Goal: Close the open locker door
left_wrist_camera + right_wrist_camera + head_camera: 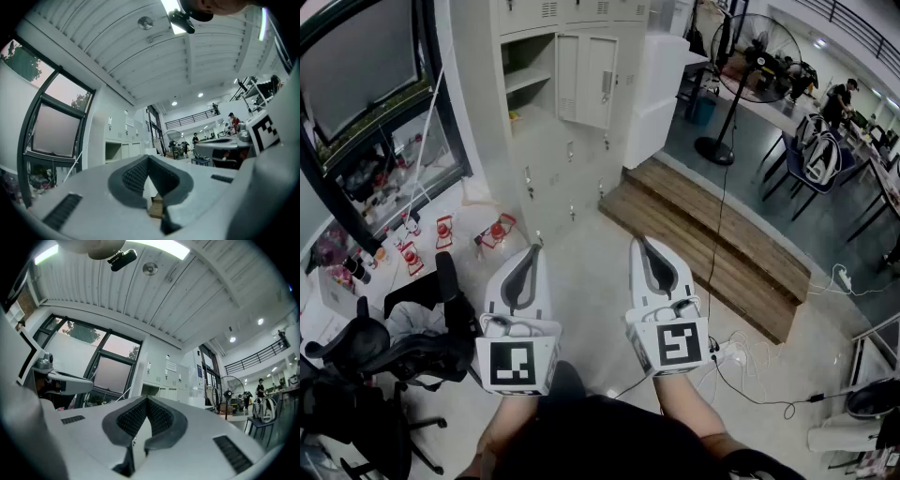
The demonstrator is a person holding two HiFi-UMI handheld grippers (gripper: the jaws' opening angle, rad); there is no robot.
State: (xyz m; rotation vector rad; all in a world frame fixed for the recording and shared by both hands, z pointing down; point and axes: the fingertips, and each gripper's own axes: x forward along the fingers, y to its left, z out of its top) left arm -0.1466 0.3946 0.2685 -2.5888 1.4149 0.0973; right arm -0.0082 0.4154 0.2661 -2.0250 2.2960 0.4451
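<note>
At twelve o'clock your head view's top edge cuts off the locker bank [553, 159] above the open door [598, 82]; what lies in the open compartment [528, 66] is too small to tell.

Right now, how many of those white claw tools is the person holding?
2. The left gripper sits lower left of centre in the head view, the right gripper beside it on its right. Both have jaws together, empty, aimed toward the lockers.

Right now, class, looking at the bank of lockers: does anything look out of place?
Yes. One upper locker door hangs open, swung outward and baring its shelved compartment. The doors on the lockers below look shut.
</note>
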